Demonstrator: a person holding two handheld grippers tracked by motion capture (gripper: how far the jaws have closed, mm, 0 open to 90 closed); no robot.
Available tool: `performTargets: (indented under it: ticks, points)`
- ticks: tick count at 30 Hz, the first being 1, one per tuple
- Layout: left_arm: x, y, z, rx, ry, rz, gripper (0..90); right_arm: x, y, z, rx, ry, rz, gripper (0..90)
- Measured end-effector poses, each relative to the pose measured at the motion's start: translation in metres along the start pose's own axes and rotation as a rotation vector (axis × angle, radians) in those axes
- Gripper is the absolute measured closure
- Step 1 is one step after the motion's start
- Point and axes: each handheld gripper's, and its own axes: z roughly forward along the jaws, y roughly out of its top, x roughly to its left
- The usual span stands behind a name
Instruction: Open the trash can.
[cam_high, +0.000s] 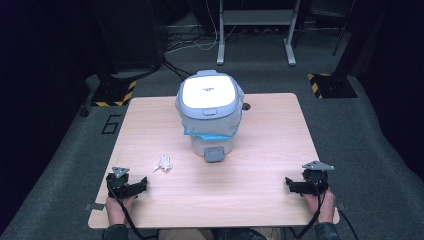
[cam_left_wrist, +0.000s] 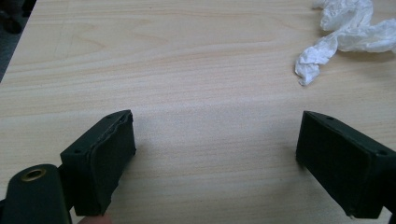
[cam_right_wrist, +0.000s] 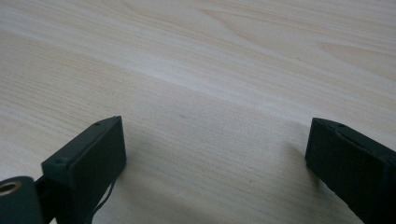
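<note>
1. We hold the left gripper (cam_high: 142, 184) low over the near left part of the bench (cam_high: 260, 150); its jaws stand wide apart with nothing between them, only bare wood.
2. We hold the right gripper (cam_high: 289, 184) low over the near right part of the bench, its jaws also spread wide and empty.
3. The two grippers are well apart and point inward toward each other across the bench.
4. A crumpled white tissue (cam_high: 163, 163) lies on the bench near the left gripper, just ahead of it and a little to the inside; in the left gripper view the tissue (cam_left_wrist: 343, 32) sits beyond the jaw on that view's right side, not touching it.
5. A bin (cam_high: 210, 142) stands farther back at mid-bench, between the two grippers and well ahead of both. Its white lid (cam_high: 208, 92) is shut, a blue-edged bag (cam_high: 210, 122) hangs folded over its rim, and a grey pedal (cam_high: 215, 154) juts out at its base toward us.
6. The tissue lies between the left gripper and the bin, nearer the gripper and apart from both.
</note>
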Motion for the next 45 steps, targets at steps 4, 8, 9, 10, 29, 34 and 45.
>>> performTargets:
  ticks: [4, 8, 9, 10, 29, 34, 45]
  points:
    - [0.0, 0.0, 0.0, 0.001, -0.002, 0.001, 11.5, 0.001, 0.0, -0.001, -0.002, -0.014, -0.005, 4.2]
    - [0.0, 0.0, 0.0, 0.002, -0.004, 0.01, 11.5, 0.002, 0.001, -0.002, -0.005, -0.01, -0.004, 4.8]
    - [0.0, 0.0, 0.0, 0.002, -0.004, 0.009, 11.5, 0.003, 0.001, -0.003, -0.007, -0.011, -0.004, 4.9]
    - [0.0, 0.0, 0.0, 0.001, -0.004, 0.01, 11.5, 0.003, 0.002, -0.004, -0.014, -0.007, -0.001, 4.9]
    - [0.0, 0.0, 0.0, -0.001, -0.006, 0.013, 11.5, 0.023, 0.031, -0.011, -0.011, 0.041, -0.039, 5.0]
    - [0.0, 0.0, 0.0, -0.001, -0.005, 0.015, 11.5, 0.031, 0.041, -0.01, -0.011, 0.058, -0.052, 5.1]
    - [0.0, 0.0, 0.0, -0.001, -0.009, 0.016, 11.5, 0.049, 0.06, -0.01, -0.014, 0.101, -0.096, 5.4]
